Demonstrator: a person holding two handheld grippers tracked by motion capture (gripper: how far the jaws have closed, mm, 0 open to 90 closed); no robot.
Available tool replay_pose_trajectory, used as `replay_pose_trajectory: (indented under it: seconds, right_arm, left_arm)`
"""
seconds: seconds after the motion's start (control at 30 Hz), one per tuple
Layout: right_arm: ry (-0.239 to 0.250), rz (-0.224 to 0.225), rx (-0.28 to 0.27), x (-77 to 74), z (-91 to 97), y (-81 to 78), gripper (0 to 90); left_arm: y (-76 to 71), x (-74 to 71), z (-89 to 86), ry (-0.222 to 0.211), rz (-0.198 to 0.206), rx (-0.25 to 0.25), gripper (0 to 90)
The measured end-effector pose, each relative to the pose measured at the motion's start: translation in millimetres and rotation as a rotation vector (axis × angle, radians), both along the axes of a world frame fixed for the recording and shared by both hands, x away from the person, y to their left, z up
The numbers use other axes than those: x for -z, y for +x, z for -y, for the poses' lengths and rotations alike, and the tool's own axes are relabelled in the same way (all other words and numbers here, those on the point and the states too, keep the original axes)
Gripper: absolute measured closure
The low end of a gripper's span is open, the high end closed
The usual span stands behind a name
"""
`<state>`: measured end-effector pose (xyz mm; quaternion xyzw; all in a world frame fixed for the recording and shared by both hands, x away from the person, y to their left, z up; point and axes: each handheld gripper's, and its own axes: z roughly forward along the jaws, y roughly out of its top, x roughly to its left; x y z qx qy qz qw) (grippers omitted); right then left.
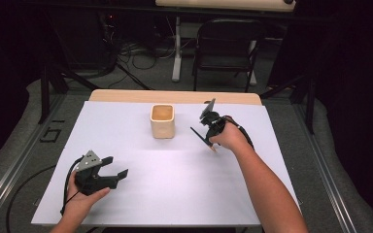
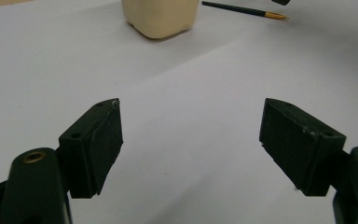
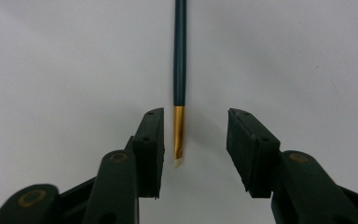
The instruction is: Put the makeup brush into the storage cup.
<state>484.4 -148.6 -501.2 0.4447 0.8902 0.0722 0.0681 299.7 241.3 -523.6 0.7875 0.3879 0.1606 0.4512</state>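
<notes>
A thin dark-green paintbrush [image 3: 180, 56] with a gold ferrule lies flat on the white sheet. My right gripper [image 3: 193, 121] points down at it, and the ferrule end lies between the two jaws, closer to the left pad, with a gap on both sides. In the high view the right gripper [image 1: 210, 127] hovers over the brush [image 1: 200, 136], to the right of a cream square cup [image 1: 162, 121]. My left gripper [image 1: 117, 166] rests at the near left, open with nothing in it. In the left gripper view its jaws [image 2: 191, 126] stand wide, facing the cup [image 2: 161, 18] and the brush [image 2: 242, 9].
The white sheet [image 1: 175, 189] covers a light wooden table. A dark folding chair [image 1: 226, 43] and cables stand on the floor beyond the far edge. Cables trail from both grippers.
</notes>
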Motion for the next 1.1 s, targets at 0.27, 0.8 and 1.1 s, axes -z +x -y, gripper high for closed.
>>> replay_pose_trajectory:
  seconds: [0.27,0.8,1.1]
  right_arm:
    - [-0.056,-0.041,-0.059,3.8,-3.5,3.4,64.0]
    - [-0.058,-0.066,-0.082,16.7,-8.4,7.7,73.6]
    - [-0.045,-0.063,-0.069,22.4,-11.1,8.3,75.8]
  left_arm:
    - [0.3,0.6,0.0,-0.001,-0.003,0.000,21.6]
    - [0.8,1.3,0.3,0.002,-0.004,0.001,21.9]
    - [1.0,1.4,0.2,0.004,-0.004,0.002,21.9]
